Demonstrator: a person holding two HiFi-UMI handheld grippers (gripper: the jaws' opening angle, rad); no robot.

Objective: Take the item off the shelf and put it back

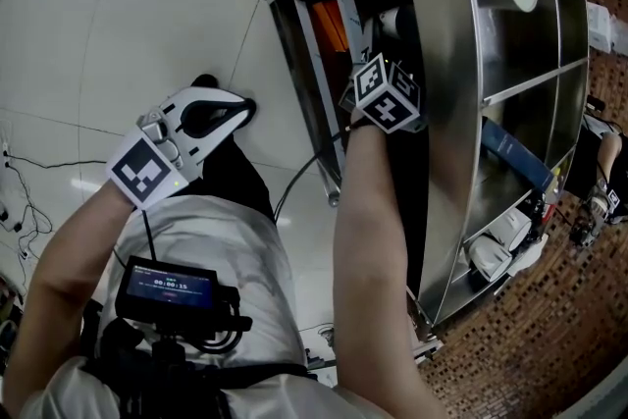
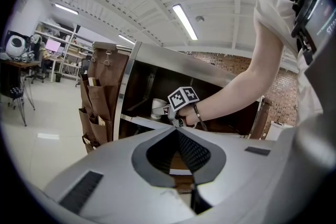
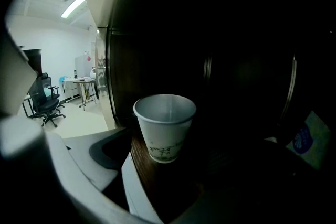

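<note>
now: right gripper (image 3: 178, 168) reaches into the shelf (image 1: 442, 123), jaws spread wide, nothing clamped — the paper cup (image 3: 165, 126) stands upright on the board straight ahead, pads clear of it. left gripper (image 2: 177, 136) closed, empty, well away — right is nearer.

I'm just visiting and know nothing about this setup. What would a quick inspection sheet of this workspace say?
Surface: dark wooden shelf board in a metal shelf unit.
Job's things: white paper cup, upright on the board.
Clutter: pale packet with a blue logo; brown pocket organiser on the unit's side.
Grippers: right hand-held gripper open, cup at its jaw tips, not gripped; left hand-held gripper shut, empty.
Cables: black cables on the white tiled floor.
Surroundings: office chair, brick wall.
</note>
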